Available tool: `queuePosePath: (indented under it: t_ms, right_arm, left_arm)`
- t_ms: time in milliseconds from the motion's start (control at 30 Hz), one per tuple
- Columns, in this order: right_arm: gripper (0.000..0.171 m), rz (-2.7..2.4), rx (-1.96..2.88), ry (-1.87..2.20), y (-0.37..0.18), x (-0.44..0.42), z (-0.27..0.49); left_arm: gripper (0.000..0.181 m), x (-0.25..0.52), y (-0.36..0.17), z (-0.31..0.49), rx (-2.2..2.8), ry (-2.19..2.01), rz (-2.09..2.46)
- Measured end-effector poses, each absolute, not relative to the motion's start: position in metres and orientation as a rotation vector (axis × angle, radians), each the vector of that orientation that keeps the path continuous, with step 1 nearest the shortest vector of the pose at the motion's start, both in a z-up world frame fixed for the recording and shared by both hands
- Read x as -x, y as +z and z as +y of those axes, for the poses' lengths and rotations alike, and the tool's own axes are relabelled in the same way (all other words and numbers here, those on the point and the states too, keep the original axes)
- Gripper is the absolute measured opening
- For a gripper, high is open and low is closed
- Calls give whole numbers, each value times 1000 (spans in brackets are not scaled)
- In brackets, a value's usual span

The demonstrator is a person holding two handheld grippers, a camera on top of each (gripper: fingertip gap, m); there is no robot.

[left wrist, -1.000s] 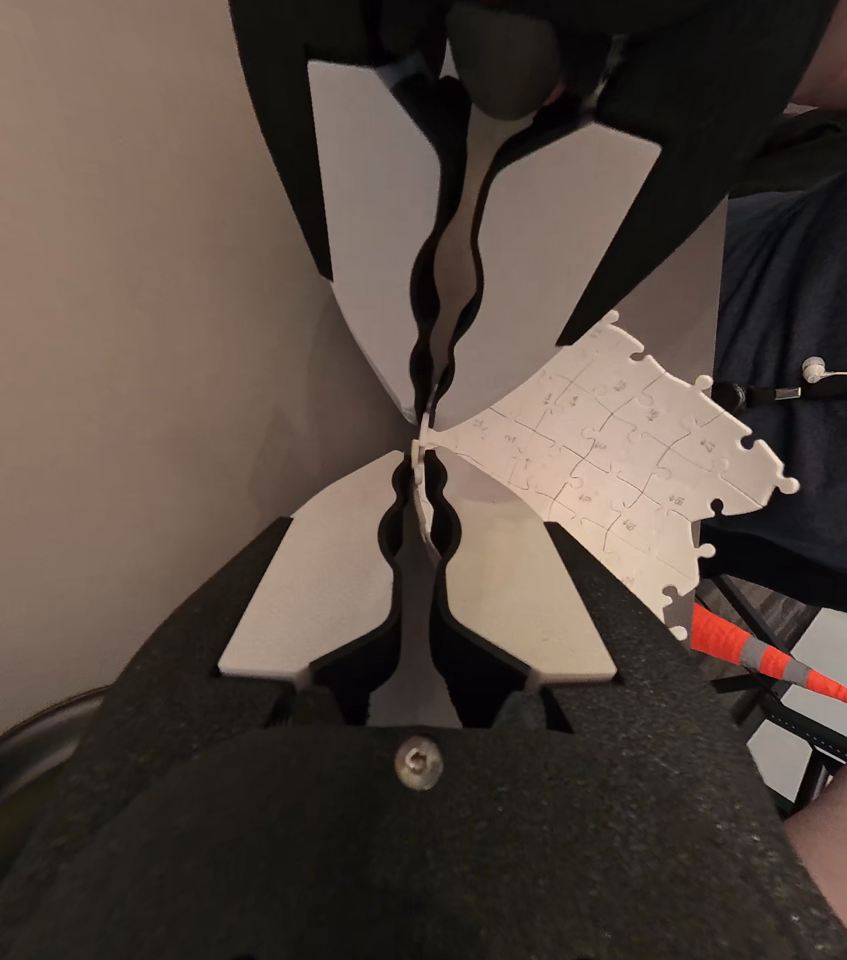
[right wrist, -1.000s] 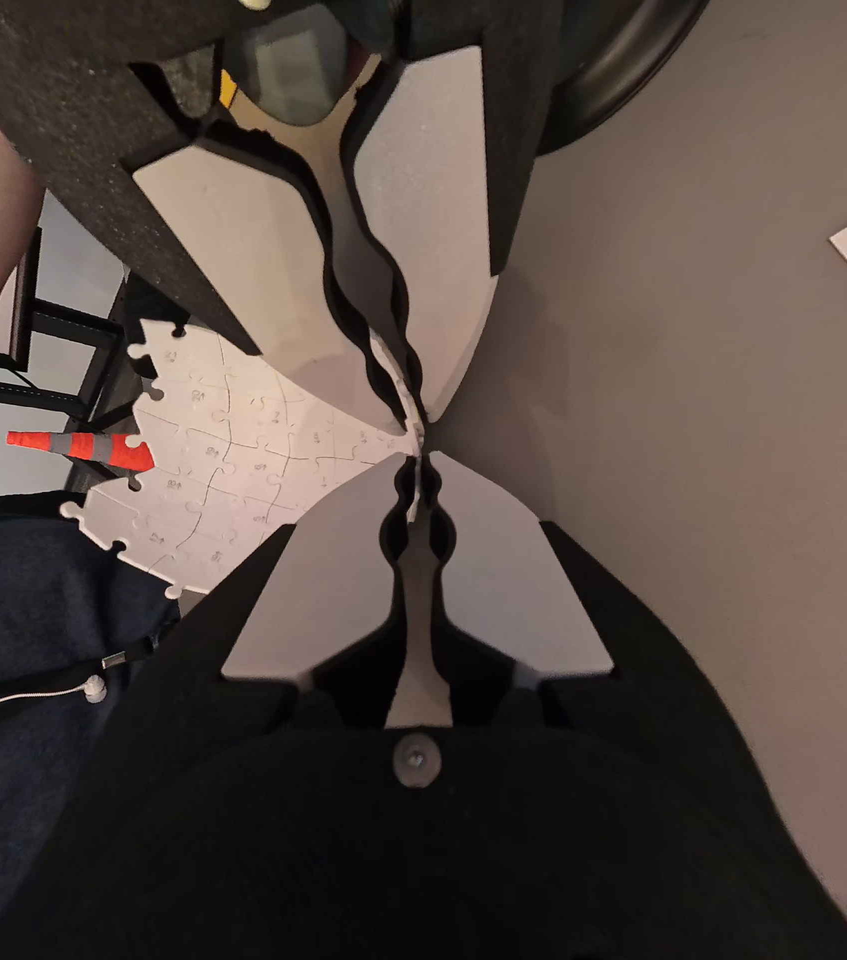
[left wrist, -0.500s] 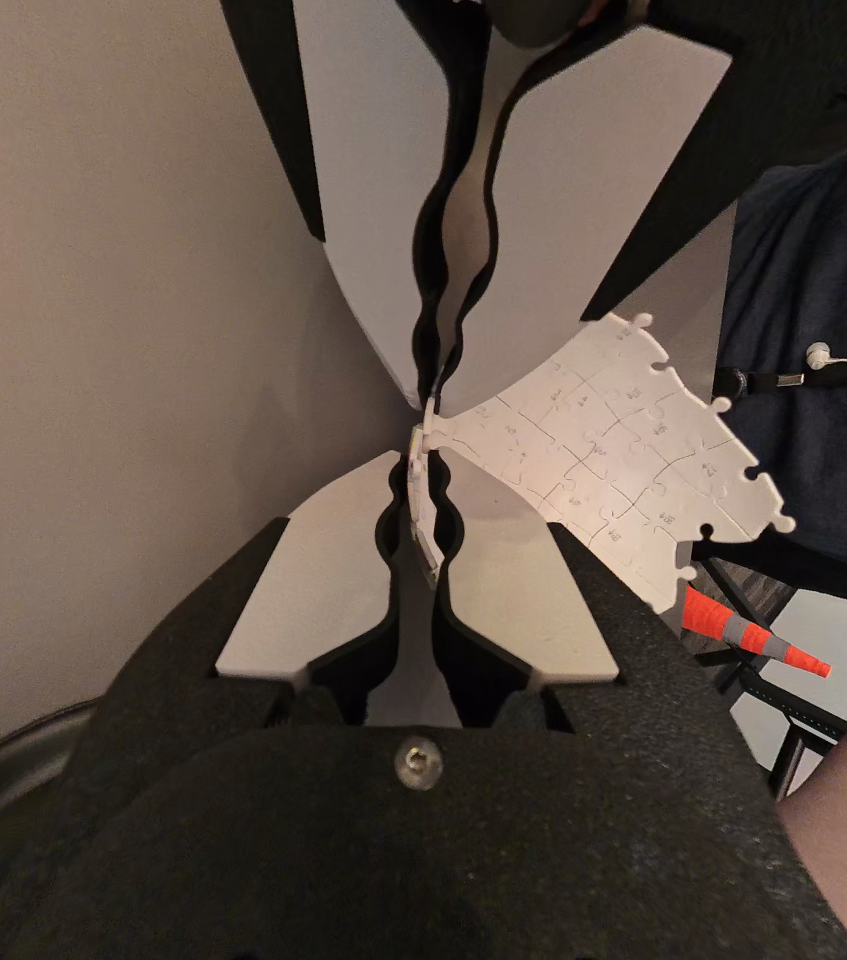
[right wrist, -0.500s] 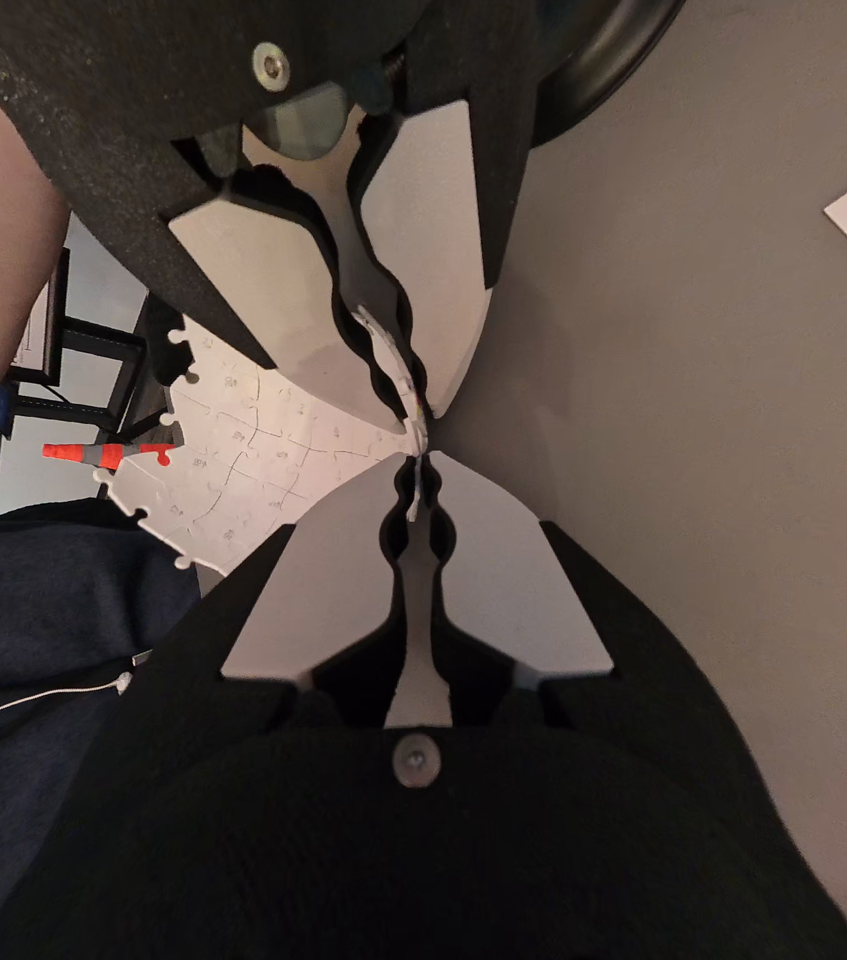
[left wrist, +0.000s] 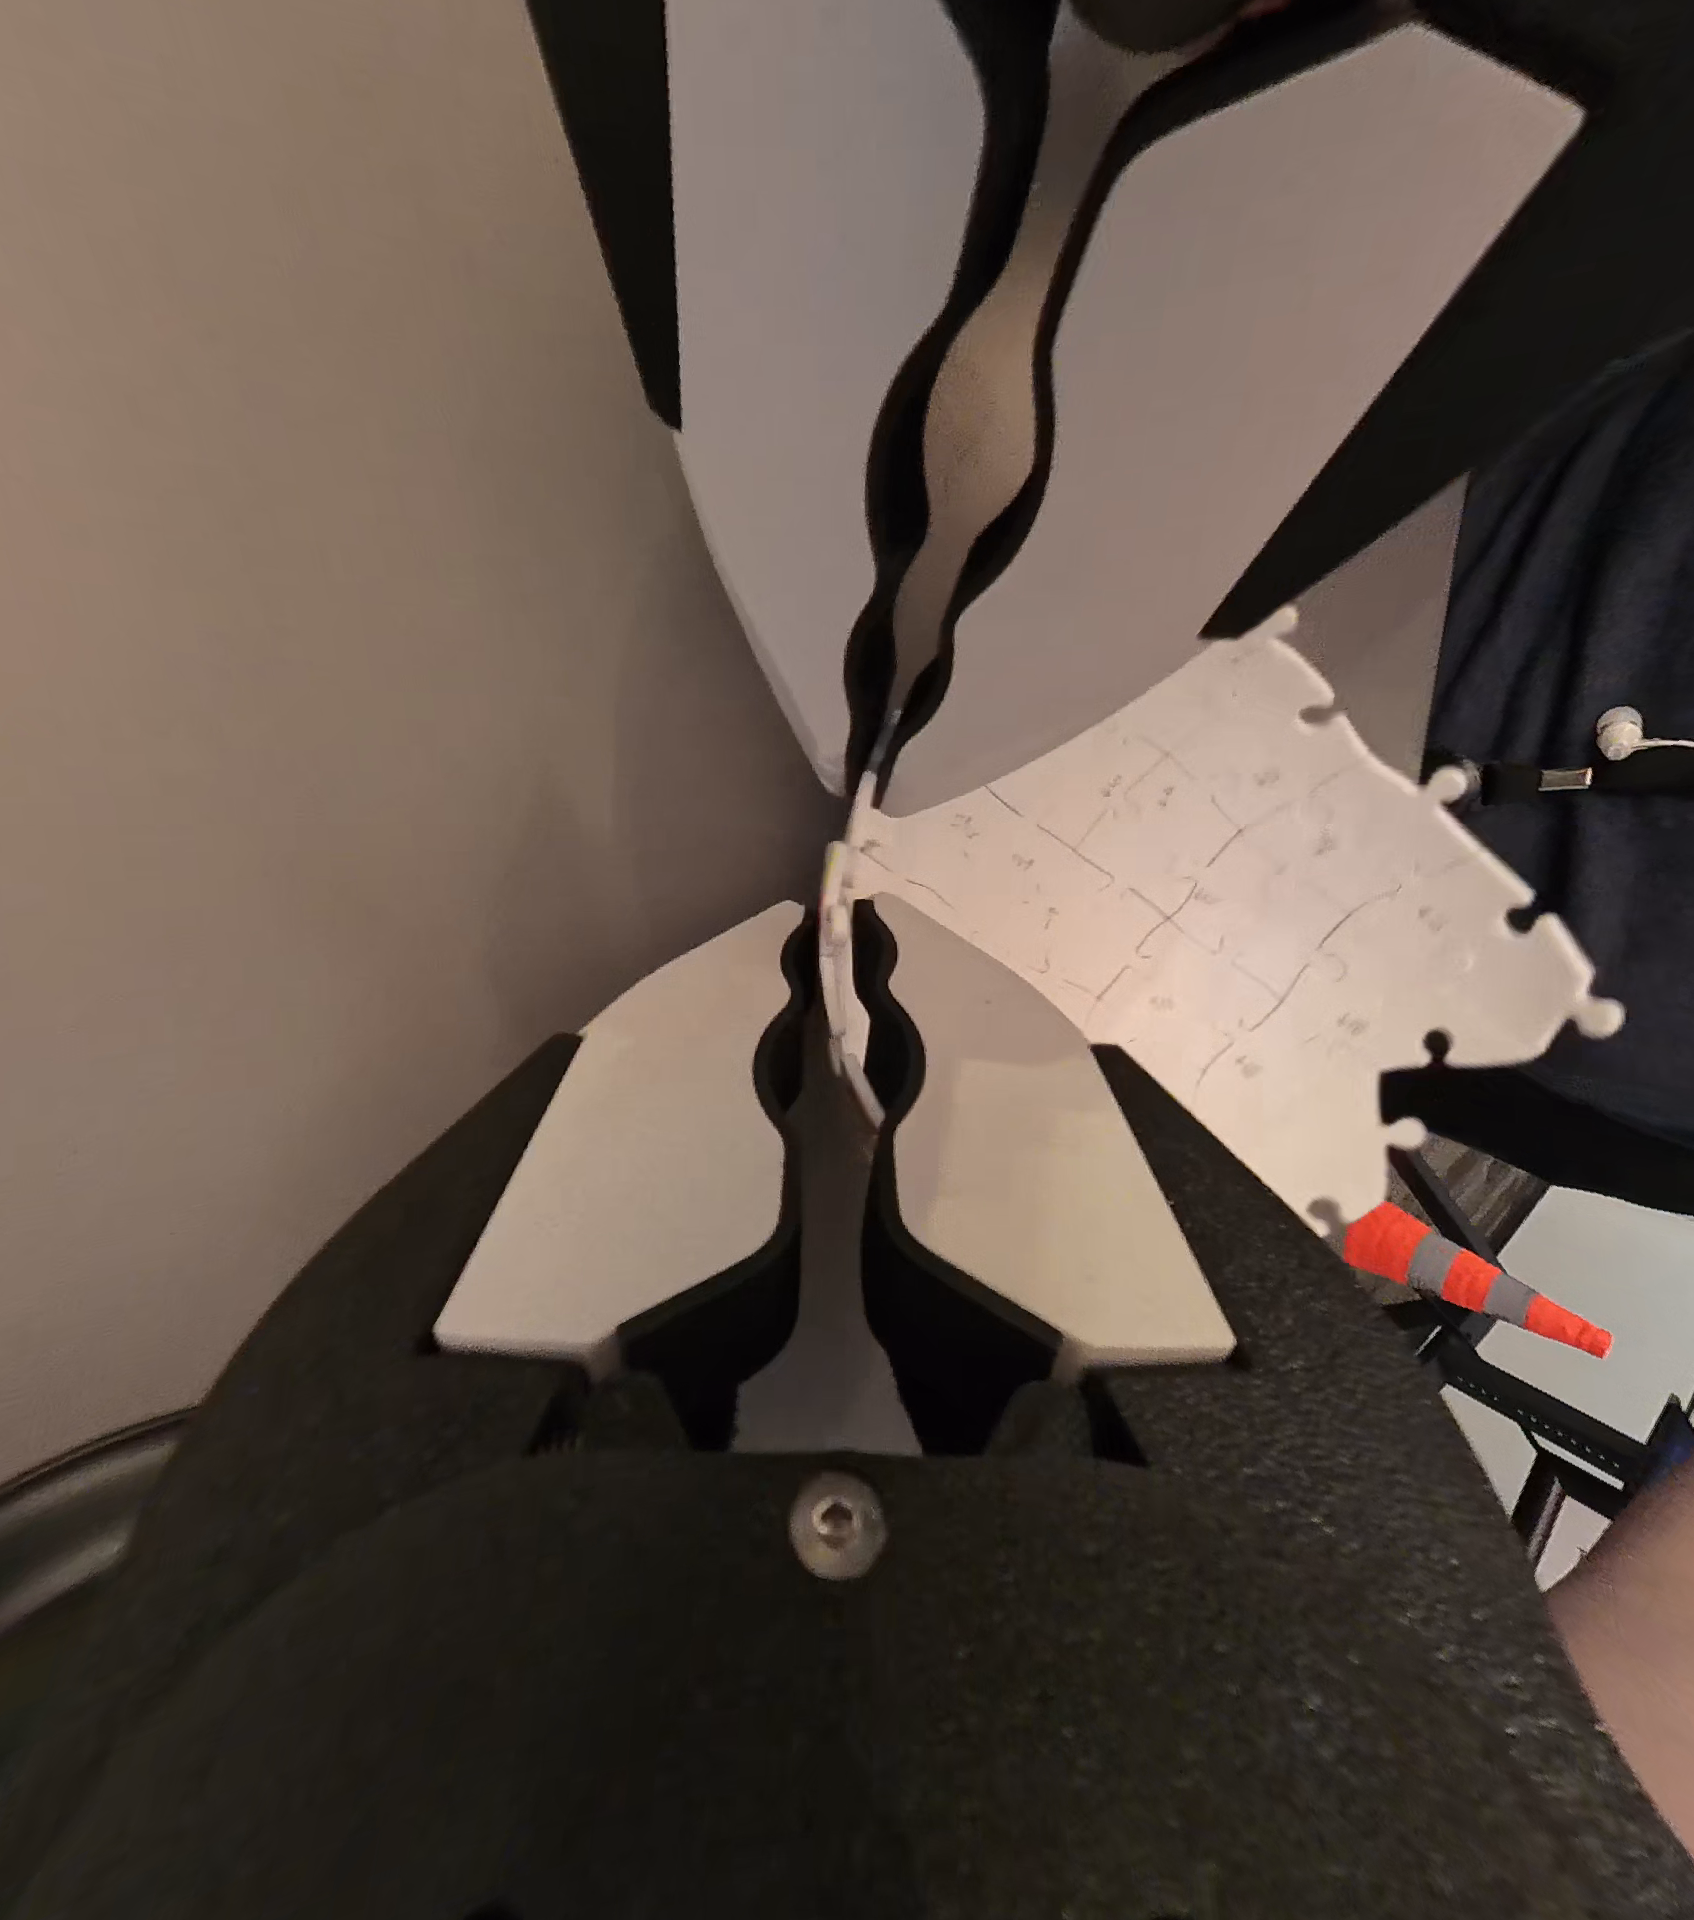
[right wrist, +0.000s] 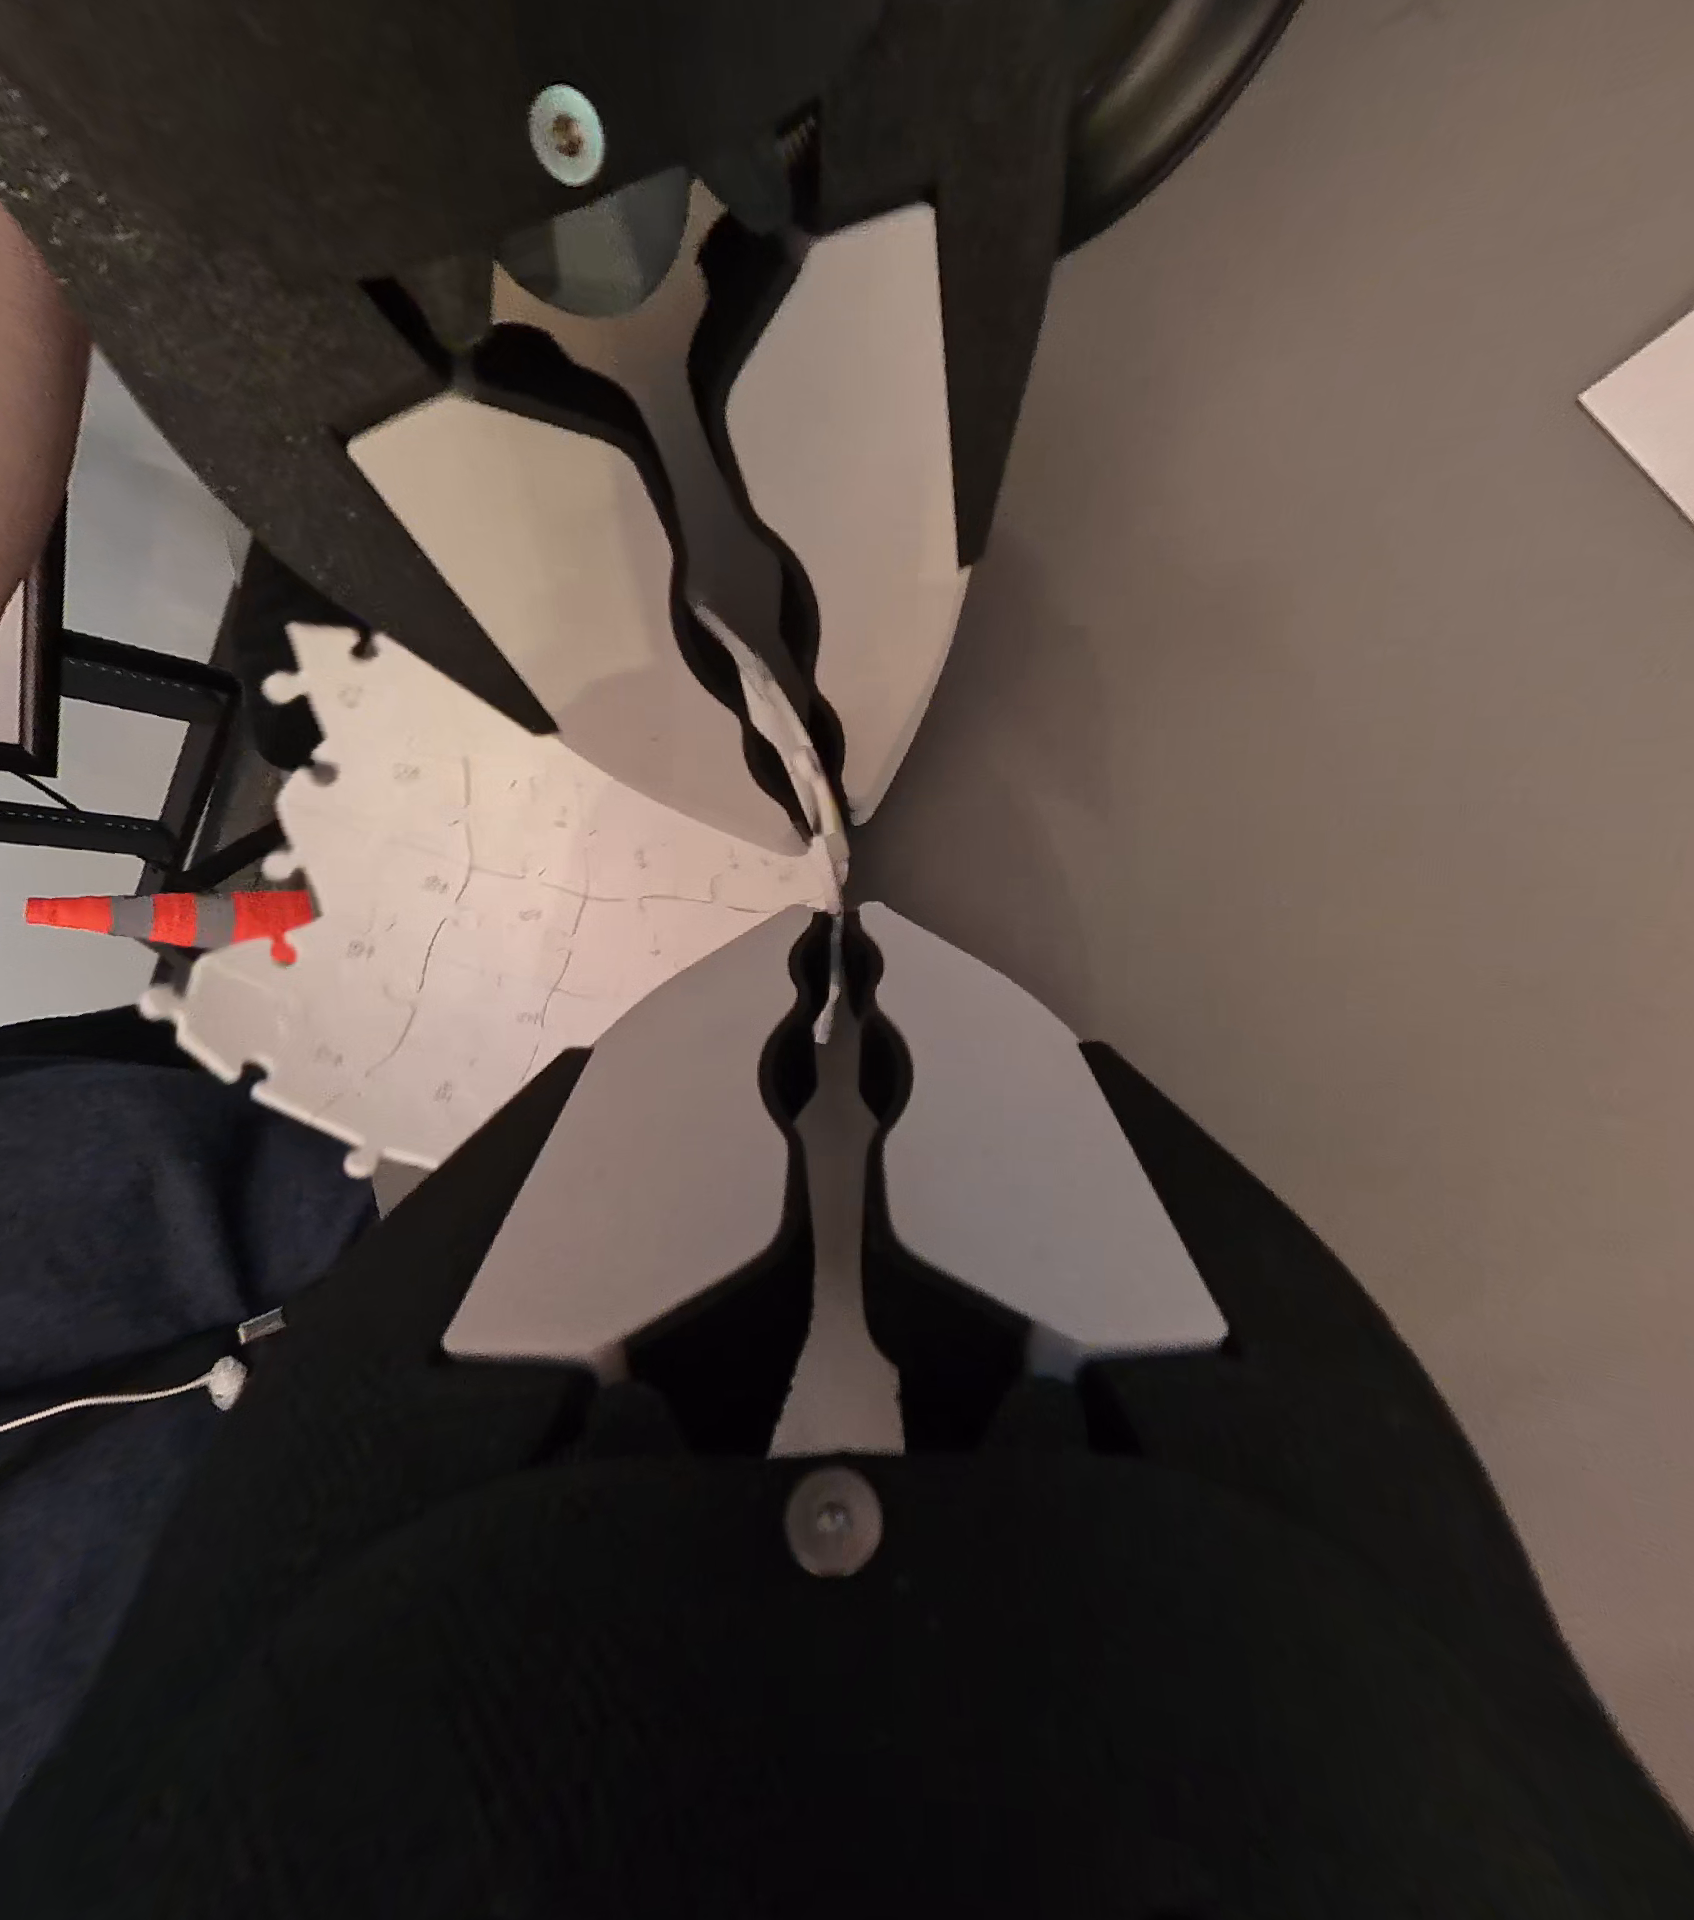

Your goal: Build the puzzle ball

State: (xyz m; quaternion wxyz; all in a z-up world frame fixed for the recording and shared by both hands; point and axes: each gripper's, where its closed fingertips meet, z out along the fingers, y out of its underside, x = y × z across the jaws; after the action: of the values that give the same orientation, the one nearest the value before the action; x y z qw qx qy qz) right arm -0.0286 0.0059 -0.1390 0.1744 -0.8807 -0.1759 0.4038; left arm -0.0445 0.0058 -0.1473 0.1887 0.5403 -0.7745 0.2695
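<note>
White puzzle sheet (left wrist: 1227, 894) edge pinched between both grippers' fingers (left wrist: 677, 1164).

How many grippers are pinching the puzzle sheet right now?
2. The left gripper grips the white puzzle sheet edge from below in its own view; the right gripper pinches the same edge from above, tip to tip.

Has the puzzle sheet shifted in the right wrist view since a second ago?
Cannot tell: the puzzle sheet covers more of the orange cone, but this handheld camera may have moved instead.
</note>
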Motion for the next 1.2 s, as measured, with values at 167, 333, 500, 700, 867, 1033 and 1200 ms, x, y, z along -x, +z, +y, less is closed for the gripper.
queuePosePath:
  t_ms: [167,333,500,700,867,1033,1200]
  right_arm:
    - [3,-501,2500,1136,-140,28,6]
    - [3,-472,2490,1162,-140,28,7]
    - [3,-439,2491,1178,-140,28,8]
    - [3,-385,2494,1195,-141,26,8]
    - [3,-385,2485,1203,-141,25,8]
    - [3,-396,2475,1212,-141,26,9]
    - [3,-388,2480,1216,-143,26,10]
  left_arm:
    - [7,43,-147,5,-1522,770,-2159]
    - [7,42,-147,4,-1534,788,-2141]
    - [5,41,-148,6,-1553,793,-2130]
    - [5,41,-148,7,-1570,803,-2101]
    - [5,41,-148,7,-1574,821,-2093]
    - [7,41,-147,6,-1573,843,-2068]
    - [18,32,-143,7,-1598,896,-2074]
